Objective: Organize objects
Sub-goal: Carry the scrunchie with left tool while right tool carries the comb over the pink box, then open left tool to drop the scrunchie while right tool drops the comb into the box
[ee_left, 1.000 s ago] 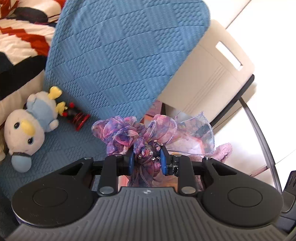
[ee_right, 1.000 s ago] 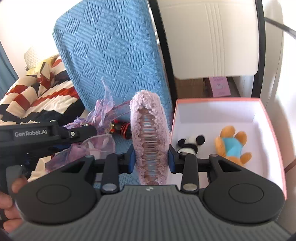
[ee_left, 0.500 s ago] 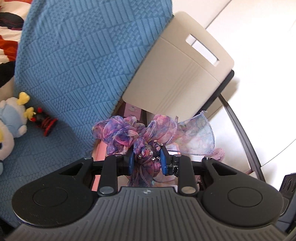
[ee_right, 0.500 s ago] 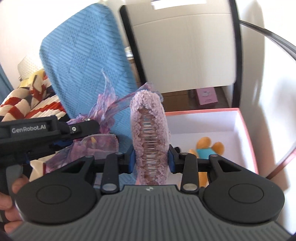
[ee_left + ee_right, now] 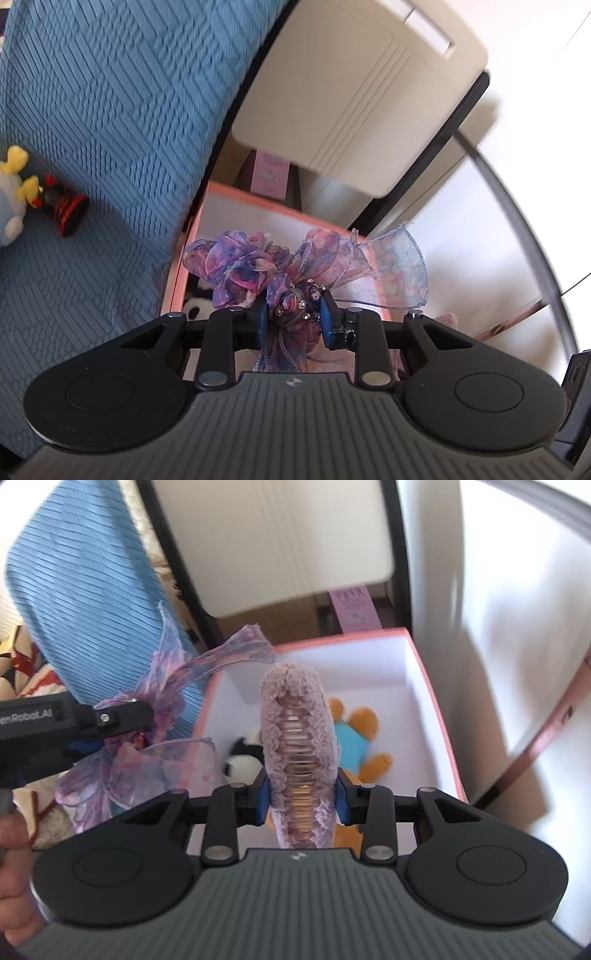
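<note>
My left gripper is shut on a purple-pink organza hair bow with beads, held above the left edge of the pink-rimmed white box. The bow also shows in the right wrist view. My right gripper is shut on a fuzzy lilac hair claw clip, held over the box. Inside the box lie a panda plush and an orange plush in a blue shirt. The panda also shows under the bow in the left wrist view.
A blue textured cushion stands left of the box. A red-black small toy and a white-blue plush lie on it. A beige chair back with a black frame rises behind the box. A patterned blanket lies far left.
Both grippers have moved right and forward with their items, from over the blue cushion to above the box. The box interior now fills more of both views.
</note>
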Demonstrator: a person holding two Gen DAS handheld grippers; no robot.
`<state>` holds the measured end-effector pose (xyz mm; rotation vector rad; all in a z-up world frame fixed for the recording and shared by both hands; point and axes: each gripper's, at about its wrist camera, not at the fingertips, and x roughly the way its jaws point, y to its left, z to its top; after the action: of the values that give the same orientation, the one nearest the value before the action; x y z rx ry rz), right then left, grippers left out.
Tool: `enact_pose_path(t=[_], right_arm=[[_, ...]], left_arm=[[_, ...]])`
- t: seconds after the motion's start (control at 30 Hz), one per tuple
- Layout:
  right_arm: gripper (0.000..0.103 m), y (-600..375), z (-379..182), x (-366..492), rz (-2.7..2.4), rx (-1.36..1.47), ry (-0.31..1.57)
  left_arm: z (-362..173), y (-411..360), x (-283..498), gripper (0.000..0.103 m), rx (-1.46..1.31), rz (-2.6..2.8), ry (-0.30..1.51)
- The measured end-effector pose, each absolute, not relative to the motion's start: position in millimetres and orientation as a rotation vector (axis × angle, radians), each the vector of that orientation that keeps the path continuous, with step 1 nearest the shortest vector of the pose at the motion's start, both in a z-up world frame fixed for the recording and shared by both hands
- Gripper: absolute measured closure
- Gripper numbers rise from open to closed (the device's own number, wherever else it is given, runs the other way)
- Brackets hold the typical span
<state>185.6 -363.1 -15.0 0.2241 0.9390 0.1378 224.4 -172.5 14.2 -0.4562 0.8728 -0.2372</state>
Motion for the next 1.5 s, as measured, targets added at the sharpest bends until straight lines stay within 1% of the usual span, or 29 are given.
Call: enact_pose_path(t=[0.2,0.43,0.63,0.83,0.9,0.93,0.97,1.0,1.03,1.1,1.13,1.23,1.5], right_arm=[[0.065,-377,-48,191,0.104,0.233,1.004],[0.065,-388,-77,195,0.082,0.246,1.063],[0.064,-392,-83,197,0.069,0.240,1.076],[0.064,-398,-77,192,0.050,0.246,1.065],[0.064,-401,-72,191,0.045,0.251,1.054],[0.064,-402,-69,189,0.043,0.255,1.051],[0.063,-403,-66,188,0.035,0.260,1.047],[0.056,-403,-64,188,0.027,0.267,1.041],[0.043,-404,-60,187,0.017,0.272,1.034],[0.026,-404,-51,182,-0.006,0.274,1.010],[0.025,-403,-47,180,-0.003,0.274,1.001],[0.024,-397,-36,176,0.006,0.286,0.986],[0.024,-378,-4,152,0.007,0.264,0.931]], left_arm=[[-16,-186,231,0.071,-0.383,-0.214,0.943],[-39,-191,240,0.071,-0.349,-0.201,0.994],[-49,-197,244,0.071,-0.321,-0.219,1.027],[-41,-196,238,0.071,-0.307,-0.246,1.022],[-36,-196,237,0.059,-0.294,-0.244,1.024],[-33,-196,236,0.056,-0.282,-0.247,1.024],[-30,-195,235,0.047,-0.272,-0.249,1.024],[-27,-194,233,0.039,-0.266,-0.254,1.021],[-23,-193,230,0.035,-0.264,-0.262,1.014],[-15,-190,224,0.025,-0.268,-0.271,0.994],[-11,-188,221,0.024,-0.270,-0.273,0.985],[4,-180,212,0.024,-0.275,-0.291,0.951],[46,-148,186,0.024,-0.303,-0.309,0.862]])
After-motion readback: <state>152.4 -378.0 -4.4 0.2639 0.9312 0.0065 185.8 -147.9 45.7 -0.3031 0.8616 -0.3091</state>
